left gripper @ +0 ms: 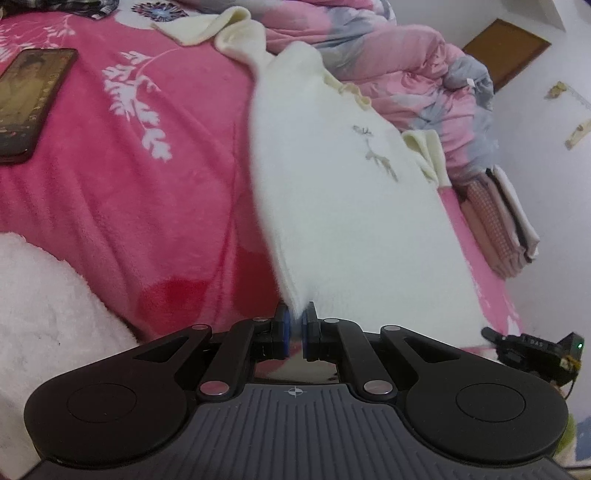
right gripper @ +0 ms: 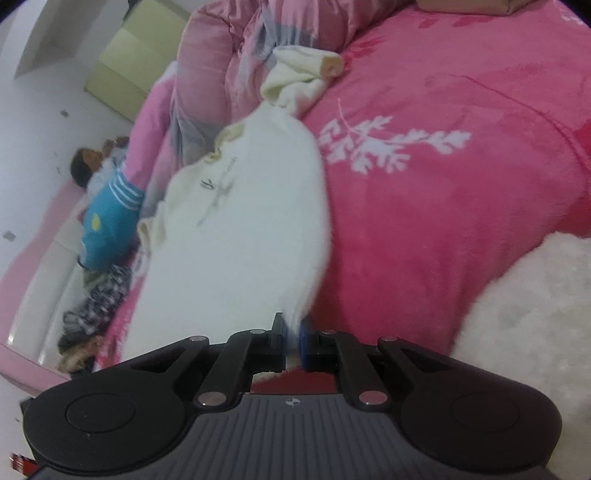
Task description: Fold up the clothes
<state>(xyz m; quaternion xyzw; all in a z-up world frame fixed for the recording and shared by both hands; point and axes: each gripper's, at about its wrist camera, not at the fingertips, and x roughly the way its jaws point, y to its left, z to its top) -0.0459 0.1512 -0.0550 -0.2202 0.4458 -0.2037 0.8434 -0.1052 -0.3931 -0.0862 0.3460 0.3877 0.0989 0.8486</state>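
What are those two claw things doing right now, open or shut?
Left gripper: shut on the hem of the white garment.
Right gripper: shut on the same white garment, at another edge.

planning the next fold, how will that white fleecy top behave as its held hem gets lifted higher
Probably floppy: the white top sags between the left gripper and right gripper, both pinching its hem. Its fuzzy surface likely drags on the pink blanket rather than sliding. The sleeves will probably trail loosely.
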